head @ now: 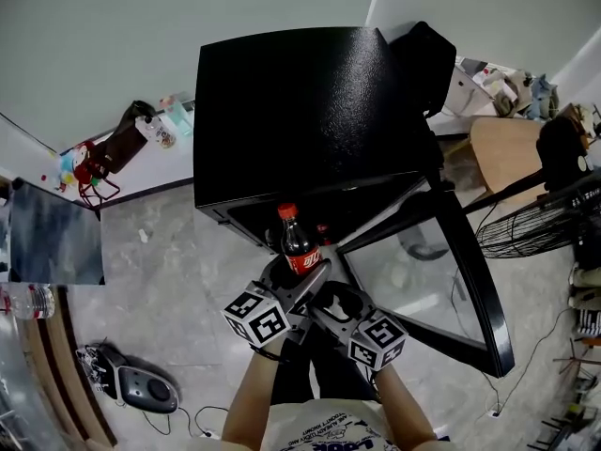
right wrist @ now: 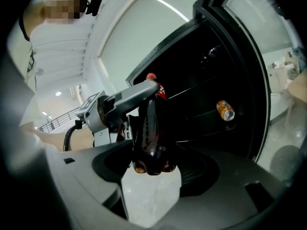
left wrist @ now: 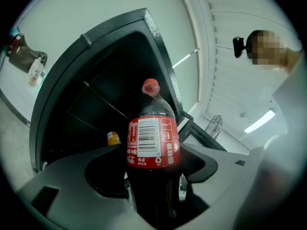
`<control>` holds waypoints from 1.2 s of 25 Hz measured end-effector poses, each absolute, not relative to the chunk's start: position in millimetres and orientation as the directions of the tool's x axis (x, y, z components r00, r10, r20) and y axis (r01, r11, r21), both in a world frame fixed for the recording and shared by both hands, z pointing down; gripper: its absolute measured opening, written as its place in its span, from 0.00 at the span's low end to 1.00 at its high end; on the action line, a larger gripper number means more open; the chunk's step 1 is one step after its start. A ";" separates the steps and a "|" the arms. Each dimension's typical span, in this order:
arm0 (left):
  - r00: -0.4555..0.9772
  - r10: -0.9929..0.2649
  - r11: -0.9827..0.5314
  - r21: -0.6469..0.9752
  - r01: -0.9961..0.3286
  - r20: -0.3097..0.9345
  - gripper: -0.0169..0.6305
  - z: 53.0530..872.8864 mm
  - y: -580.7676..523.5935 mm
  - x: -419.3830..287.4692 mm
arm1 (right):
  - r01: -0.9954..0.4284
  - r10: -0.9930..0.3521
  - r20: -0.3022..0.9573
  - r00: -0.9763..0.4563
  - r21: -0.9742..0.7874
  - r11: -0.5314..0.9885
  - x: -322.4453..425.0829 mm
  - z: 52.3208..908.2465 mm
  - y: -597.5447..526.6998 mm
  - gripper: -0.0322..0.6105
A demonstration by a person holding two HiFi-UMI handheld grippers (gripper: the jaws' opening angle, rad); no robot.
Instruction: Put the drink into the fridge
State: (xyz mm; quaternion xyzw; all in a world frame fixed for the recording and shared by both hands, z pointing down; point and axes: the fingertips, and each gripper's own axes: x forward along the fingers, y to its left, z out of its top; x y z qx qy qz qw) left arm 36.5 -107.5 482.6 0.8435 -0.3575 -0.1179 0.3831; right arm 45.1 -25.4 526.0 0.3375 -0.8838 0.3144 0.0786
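Left tool (left wrist: 153, 175) is clamped on the dark plastic cola bottle with red cap and label (left wrist: 152, 143), held upright just before the black fridge (head: 310, 111), whose glass door (head: 441, 280) stands open. Right tool (right wrist: 152, 178) has its jaws spread wide and empty under the bottle base, possibly touching it. Orange can (right wrist: 224, 110) lies on a fridge shelf.

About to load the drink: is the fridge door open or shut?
Open. The fridge door stands swung out to the person's right, and a can shows inside the fridge.
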 end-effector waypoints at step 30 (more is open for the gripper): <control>0.773 -0.599 -0.189 0.900 -0.392 0.211 0.52 646.1 -152.9 48.5 | -0.718 -0.539 0.500 -0.678 -0.608 0.339 53.5 655.9 -58.5 0.49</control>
